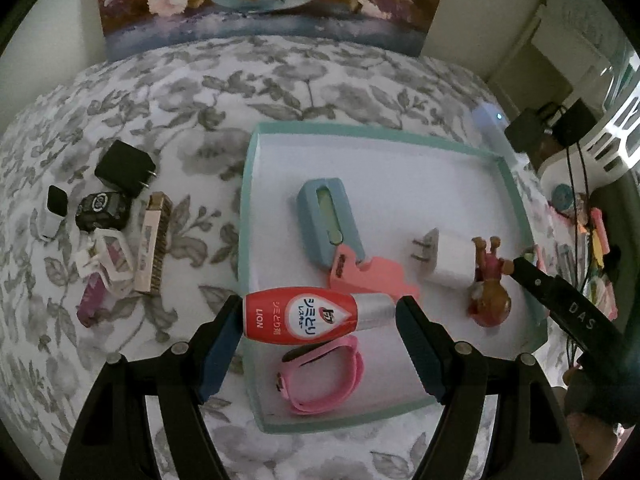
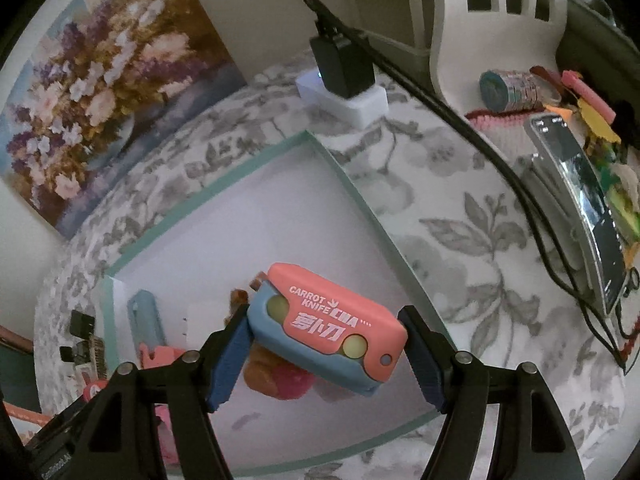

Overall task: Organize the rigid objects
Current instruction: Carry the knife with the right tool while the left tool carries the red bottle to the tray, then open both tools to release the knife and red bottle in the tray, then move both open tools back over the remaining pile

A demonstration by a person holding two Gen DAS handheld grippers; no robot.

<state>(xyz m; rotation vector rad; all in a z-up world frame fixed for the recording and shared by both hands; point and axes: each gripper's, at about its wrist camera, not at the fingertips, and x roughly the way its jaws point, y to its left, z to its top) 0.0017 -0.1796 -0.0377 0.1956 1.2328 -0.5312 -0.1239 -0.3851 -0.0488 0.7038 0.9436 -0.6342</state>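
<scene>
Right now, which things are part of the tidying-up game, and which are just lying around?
Part of the tidying:
- red bottle in the left gripper
- carrot knife toy in the right gripper
- teal tray
- pink band, white plug, figurine in the tray
- black plug waiting beside it

Just lying around:
- flower painting
- phone
- cables

Glossy plastic bottle (image 1: pixel 316 316); matt plastic toy knife (image 2: pixel 326 330); printed cloth cover (image 1: pixel 160 120).

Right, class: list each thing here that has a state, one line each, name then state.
Left gripper: shut on the stain remover bottle, held sideways.
Right gripper: shut on the carrot knife toy.
Teal tray: open-topped, partly filled.
Pink watch band: lying in tray.
White charger: unplugged, prongs out.
</scene>
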